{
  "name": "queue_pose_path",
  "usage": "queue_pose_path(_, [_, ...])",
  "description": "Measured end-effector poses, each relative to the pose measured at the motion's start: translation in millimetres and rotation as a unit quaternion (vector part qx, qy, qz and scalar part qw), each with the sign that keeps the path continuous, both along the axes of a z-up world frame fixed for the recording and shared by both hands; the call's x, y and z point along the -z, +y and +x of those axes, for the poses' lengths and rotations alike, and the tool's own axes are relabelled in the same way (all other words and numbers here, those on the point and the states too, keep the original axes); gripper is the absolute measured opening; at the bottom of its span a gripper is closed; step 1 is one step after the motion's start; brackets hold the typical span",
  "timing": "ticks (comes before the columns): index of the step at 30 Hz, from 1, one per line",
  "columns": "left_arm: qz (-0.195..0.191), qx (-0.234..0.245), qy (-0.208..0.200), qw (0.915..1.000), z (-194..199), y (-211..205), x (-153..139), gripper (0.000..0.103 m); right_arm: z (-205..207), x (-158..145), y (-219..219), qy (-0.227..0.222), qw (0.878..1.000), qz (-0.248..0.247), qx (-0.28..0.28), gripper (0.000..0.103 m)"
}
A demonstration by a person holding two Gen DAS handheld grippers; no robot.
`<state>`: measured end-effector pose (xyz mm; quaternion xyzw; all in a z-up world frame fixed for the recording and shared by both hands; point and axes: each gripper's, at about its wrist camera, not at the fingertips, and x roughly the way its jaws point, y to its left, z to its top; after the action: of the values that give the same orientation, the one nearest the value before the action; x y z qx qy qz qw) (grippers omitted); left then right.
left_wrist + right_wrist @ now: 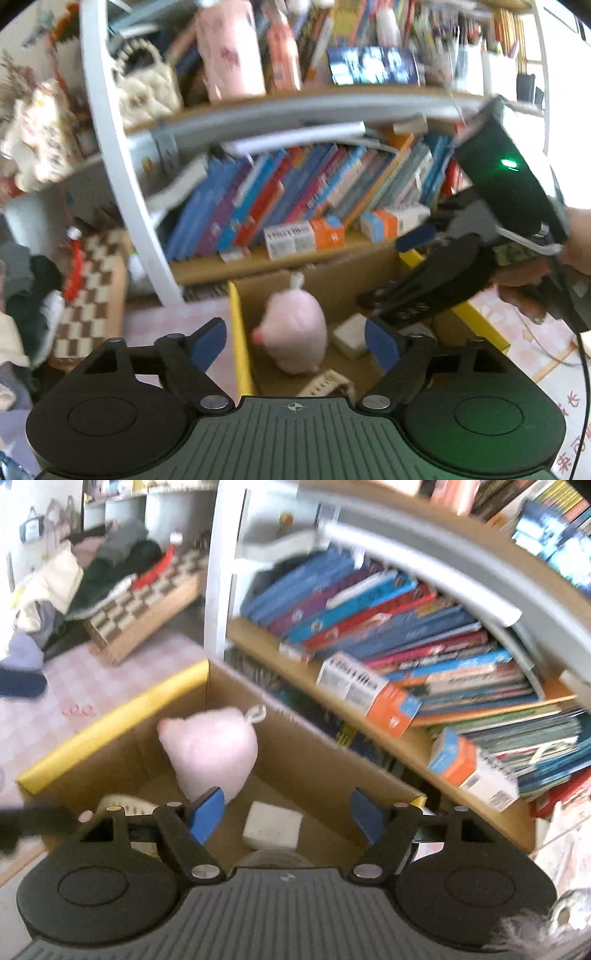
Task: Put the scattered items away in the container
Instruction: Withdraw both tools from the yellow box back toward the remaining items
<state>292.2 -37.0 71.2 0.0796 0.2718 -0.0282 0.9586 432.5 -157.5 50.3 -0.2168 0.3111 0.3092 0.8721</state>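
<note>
A cardboard box (240, 332) (110, 716) with a yellow-taped rim stands on the floor against the bookshelf. Inside it lie a pink plush toy (295, 332) (214, 749), a small white block (349, 336) (273, 829) and a cream watch strap (325, 384) (129, 805). My left gripper (295, 341) hangs open over the box's left side with nothing between its blue pads. My right gripper (286, 812) is open and empty above the white block. In the left wrist view the right gripper (391, 273) comes in from the right over the box, held by a hand (580, 240).
A bookshelf (295, 258) (406, 738) packed with leaning books and small cartons rises directly behind the box, with a white upright post (122, 177) (218, 572). A chequered wooden crate (96, 288) (147, 602) and piled clothes sit to the left on the pink floor mat (92, 686).
</note>
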Motion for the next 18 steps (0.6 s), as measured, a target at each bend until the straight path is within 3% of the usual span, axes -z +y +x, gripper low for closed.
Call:
queue_pose_path(5, [-0.009, -0.025, -0.022, 0.9994, -20.3, 11.6, -12.5, 0.089, -34.6, -19.8, -15.9, -0.008, 0.999, 0.047, -0.010, 0.075])
queue_pose_path(10, [-0.014, -0.037, -0.031, 0.9987, -33.8, 18.4, -14.9, 0.089, -63.6, -24.3, -18.6, -0.006, 0.998, 0.057, -0.028, 0.075])
queue_pose_path(15, [-0.028, -0.029, -0.040, 0.9983, -48.9, 21.8, -17.0, 0.090, -87.6, -27.9, -18.6, -0.010, 0.998, 0.062, -0.032, 0.075])
queue_pose_path(18, [-0.018, -0.012, -0.044, 0.9988, -59.3, 23.2, -17.7, 0.090, -100.3, -32.6, -19.2, -0.021, 0.998, 0.060, -0.029, 0.075])
